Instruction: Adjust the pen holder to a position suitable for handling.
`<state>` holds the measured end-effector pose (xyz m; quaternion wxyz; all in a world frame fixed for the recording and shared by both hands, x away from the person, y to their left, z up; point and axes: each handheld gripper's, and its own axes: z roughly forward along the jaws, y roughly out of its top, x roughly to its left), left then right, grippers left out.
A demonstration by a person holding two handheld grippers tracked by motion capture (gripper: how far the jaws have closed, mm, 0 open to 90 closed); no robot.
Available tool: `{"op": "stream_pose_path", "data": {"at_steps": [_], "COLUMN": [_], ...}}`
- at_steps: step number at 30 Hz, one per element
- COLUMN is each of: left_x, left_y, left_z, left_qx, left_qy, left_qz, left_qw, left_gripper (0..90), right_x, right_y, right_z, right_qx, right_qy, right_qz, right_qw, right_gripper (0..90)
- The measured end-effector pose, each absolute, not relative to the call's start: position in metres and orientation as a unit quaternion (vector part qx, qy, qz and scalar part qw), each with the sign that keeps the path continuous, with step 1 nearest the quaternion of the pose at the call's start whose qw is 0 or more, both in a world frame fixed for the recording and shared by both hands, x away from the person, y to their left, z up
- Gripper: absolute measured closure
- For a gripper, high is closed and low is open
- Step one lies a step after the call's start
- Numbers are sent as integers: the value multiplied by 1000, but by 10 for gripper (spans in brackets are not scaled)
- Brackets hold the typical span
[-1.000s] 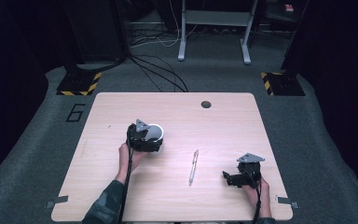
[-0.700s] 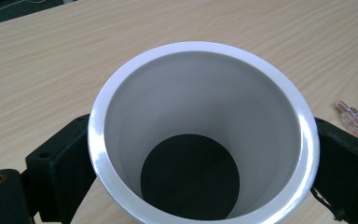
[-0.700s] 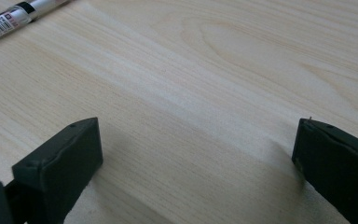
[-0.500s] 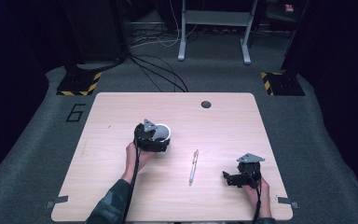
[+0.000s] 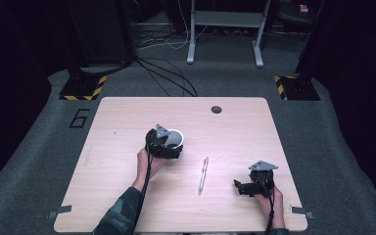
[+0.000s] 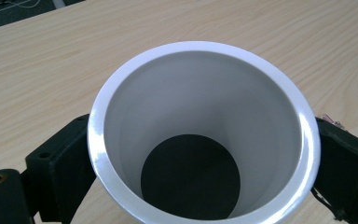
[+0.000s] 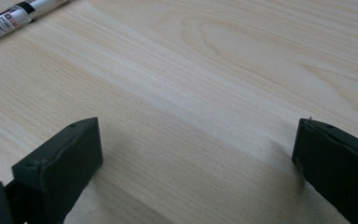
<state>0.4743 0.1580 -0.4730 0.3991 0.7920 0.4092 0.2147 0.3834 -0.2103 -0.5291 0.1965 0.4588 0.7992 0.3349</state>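
Pale wood worktop [image 5: 127, 196] from the high view, with the left claw [image 5: 169, 146] wrapped around a white cup [image 5: 175, 138] a bit left of the middle. A pen [image 5: 203, 175] lies between the two hands, long axis running near to far, tilted slightly right at the far end. The right claw [image 5: 242, 188] sits just right of the pen's near end, way closer to it than the left one, so I'd guess that hand goes for the pen next.

Left gripper view: cup [image 6: 200, 135] dead centre, a jaw pressed on each side of it, so it's gripped. Rim's toward the camera, dark bottom inside.

Right gripper view: jaws spread wide with nothing between, just bare wood [image 7: 205, 93]. The pen [image 7: 18, 16] peeks in at the far left corner, off to the left of the gap rather than in line with it.
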Motion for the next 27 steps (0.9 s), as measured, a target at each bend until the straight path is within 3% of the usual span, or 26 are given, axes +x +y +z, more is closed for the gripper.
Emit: {"op": "stream_pose_path", "data": {"at_steps": [22,27], "left_x": [476,469], "left_y": [142,150], "left_z": [-472,-463], "left_qx": [795,785], "left_qy": [405,410], "left_qz": [212,201], "left_qw": [399,420], "left_gripper": [60,12], "right_x": [384,384], "right_y": [-210,-210], "right_z": [-529,-529], "right_qx": [459,459], "right_qy": [799,799], "right_qz": [335,335], "right_qw": [196,196], "right_gripper": [11,11]}}
